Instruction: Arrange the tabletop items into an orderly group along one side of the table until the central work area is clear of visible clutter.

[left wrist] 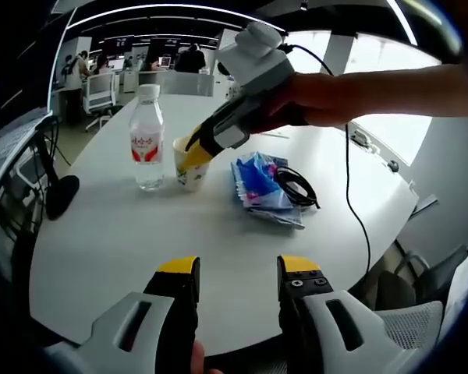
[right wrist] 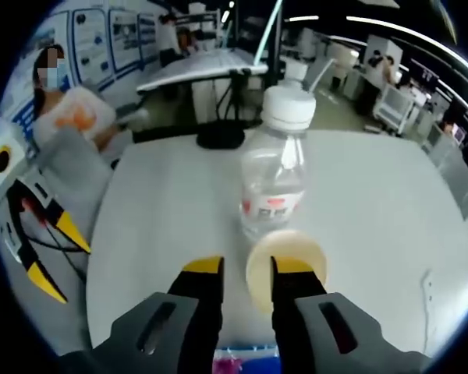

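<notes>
The left hand-held gripper (left wrist: 238,274) is hovering low over the near edge of the white tabletop (left wrist: 101,234), its yellow-tipped jaws standing apart with nothing between them; it appears to be waiting in reserve.

The right hand-held gripper (left wrist: 193,152) is reaching in from the right side of the left gripper view, its tips at the rim of the cup (left wrist: 189,167). In the right gripper view this same gripper (right wrist: 246,269) is straddling the cup (right wrist: 285,266): one jaw is sitting inside the rim, the other outside to the left. The jaws look spread; a firm pinch on the cup wall cannot be confirmed. This pose suits lifting a light, open cup by its wall.

The bottle (left wrist: 147,140) is standing upright, cap on, just beside the cup on its left. The bottle (right wrist: 274,175) appears empty or nearly so, and may tip easily if nudged.

A blue packet (left wrist: 257,187) is lying right of the cup, with a coiled black cable (left wrist: 296,187) resting on it. All these items are sitting near the tabletop's middle, so the grouping is judged not yet done.

The bottle is carrying a red and white label; its characters are too blurred to read. The cup's print and the packet's print are likewise illegible.
</notes>
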`<state>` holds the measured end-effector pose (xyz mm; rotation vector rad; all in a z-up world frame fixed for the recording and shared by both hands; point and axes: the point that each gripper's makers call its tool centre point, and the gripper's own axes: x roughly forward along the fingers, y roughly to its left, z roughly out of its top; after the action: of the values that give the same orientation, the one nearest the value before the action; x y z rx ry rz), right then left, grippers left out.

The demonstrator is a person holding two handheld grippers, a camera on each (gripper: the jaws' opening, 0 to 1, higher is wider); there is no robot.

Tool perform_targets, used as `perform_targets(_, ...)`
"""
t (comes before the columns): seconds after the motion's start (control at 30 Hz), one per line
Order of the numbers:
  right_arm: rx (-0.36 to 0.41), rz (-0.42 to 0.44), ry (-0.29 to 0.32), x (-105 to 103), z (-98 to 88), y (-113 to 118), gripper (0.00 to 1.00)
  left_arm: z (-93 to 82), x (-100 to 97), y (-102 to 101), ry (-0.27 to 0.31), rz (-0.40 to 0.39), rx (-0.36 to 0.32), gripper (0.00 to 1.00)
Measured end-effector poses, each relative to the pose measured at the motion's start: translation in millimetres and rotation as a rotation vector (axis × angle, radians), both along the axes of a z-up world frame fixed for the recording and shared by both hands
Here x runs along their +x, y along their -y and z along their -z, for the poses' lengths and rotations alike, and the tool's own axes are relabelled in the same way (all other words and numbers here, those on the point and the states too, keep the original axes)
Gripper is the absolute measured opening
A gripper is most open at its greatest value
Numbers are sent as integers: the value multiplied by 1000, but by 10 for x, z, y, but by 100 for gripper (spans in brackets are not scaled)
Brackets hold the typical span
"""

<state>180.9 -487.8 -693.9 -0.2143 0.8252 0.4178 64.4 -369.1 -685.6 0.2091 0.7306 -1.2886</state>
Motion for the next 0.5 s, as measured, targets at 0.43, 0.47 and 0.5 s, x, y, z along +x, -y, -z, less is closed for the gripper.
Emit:
perform_targets(0.43, 166, 198, 133, -239, -403, 234, 23, -38, -70, -32, -11, -11, -10, 38)
perform_targets(0.47, 171, 208, 138, -271, -419, 256, 22, -36, -71, -32, -12, -11, -11, 38)
perform_targets(0.5, 176, 226, 143, -332, -444, 290, 22, -37, -74, -33, -15, -13, -13, 38)
